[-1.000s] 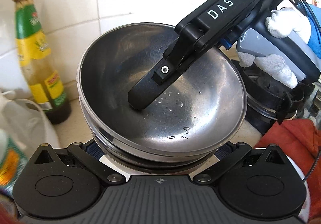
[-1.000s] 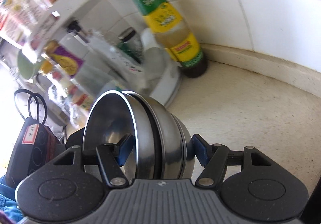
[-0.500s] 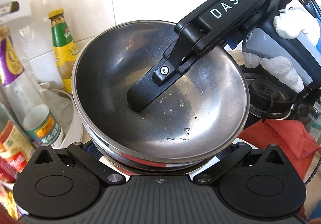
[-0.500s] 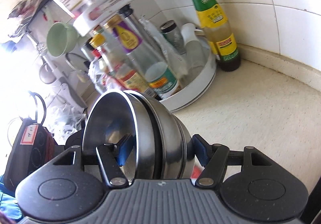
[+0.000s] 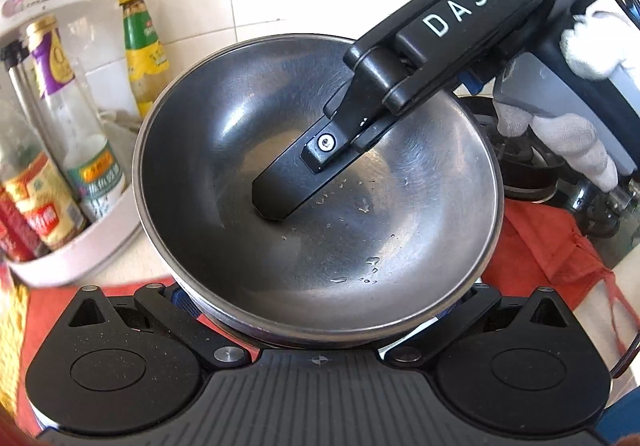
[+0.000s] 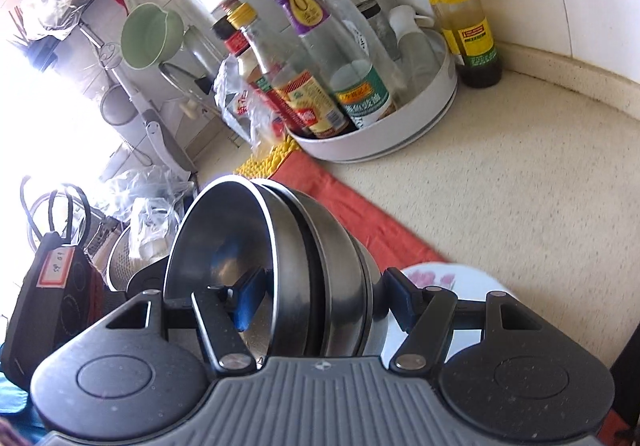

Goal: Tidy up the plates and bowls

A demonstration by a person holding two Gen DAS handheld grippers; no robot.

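Note:
A nested stack of steel bowls (image 5: 316,206) fills the left wrist view, with water drops inside the top one. My right gripper (image 6: 320,298) is shut on the stack (image 6: 304,246), one finger (image 5: 280,190) inside the top bowl and the other under the bottom. My left gripper (image 5: 320,294) sits at the stack's near edge with the bowls between its fingers, which are mostly hidden under the rim; I cannot tell if they press on it. A white plate with pink flowers (image 6: 440,278) lies below the stack.
A white turntable rack (image 6: 400,138) of sauce bottles stands on the beige counter by the tiled wall, with a tall green-labelled bottle (image 6: 460,6) beside it. An orange-red cloth (image 6: 360,206) lies under the stack. A black appliance (image 5: 528,174) stands at the right.
Both grippers have moved with the bowl stack away from the wall corner. The bottle rack and the orange-red cloth have come into view, and the flowered plate now shows below the stack.

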